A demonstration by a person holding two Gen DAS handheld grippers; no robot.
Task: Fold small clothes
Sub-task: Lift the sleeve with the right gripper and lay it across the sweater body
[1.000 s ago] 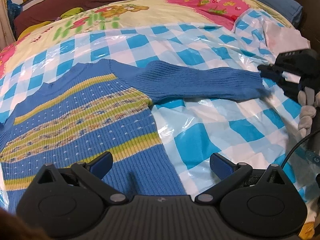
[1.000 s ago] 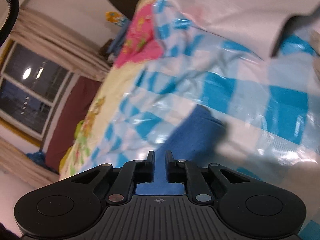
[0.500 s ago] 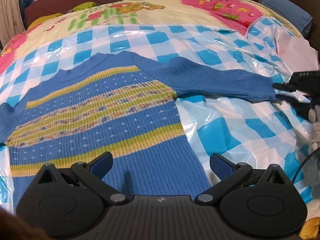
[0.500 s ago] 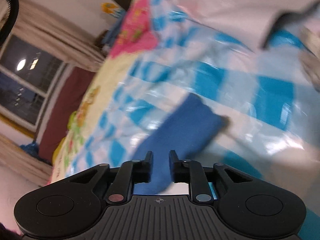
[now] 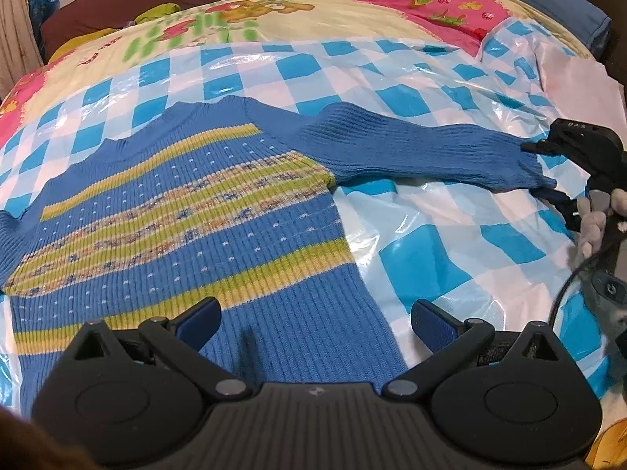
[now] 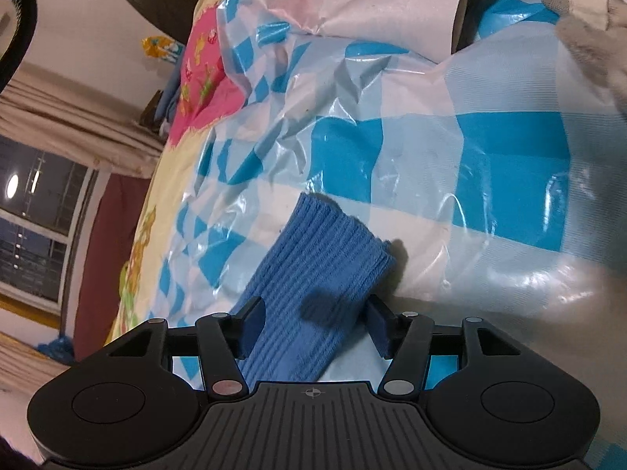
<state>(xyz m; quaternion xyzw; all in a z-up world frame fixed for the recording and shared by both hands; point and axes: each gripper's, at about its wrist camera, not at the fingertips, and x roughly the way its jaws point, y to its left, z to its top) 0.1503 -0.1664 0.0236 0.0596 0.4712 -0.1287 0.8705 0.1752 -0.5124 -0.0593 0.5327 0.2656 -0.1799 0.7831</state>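
Observation:
A small blue knit sweater (image 5: 188, 211) with yellow-green stripes lies flat, front up, on a blue-and-white checked plastic sheet (image 5: 411, 258). Its right sleeve (image 5: 423, 152) stretches out to the right. My left gripper (image 5: 315, 323) is open, hovering above the sweater's lower hem. My right gripper (image 6: 313, 325) is open, its fingers on either side of the sleeve cuff (image 6: 325, 250); it also shows in the left wrist view (image 5: 548, 168) at the cuff's end.
The sheet covers a bed with a cartoon-print quilt (image 5: 274, 15). A white cloth (image 5: 580, 82) lies at the far right. A dark headboard (image 5: 117, 4) and a window (image 6: 35, 227) are beyond. A gloved hand (image 6: 588, 27) shows at the right.
My right gripper was shut on the sleeve cuff and has opened; the cuff now lies loose between its fingers. The left gripper's view has shifted so more of the sweater shows.

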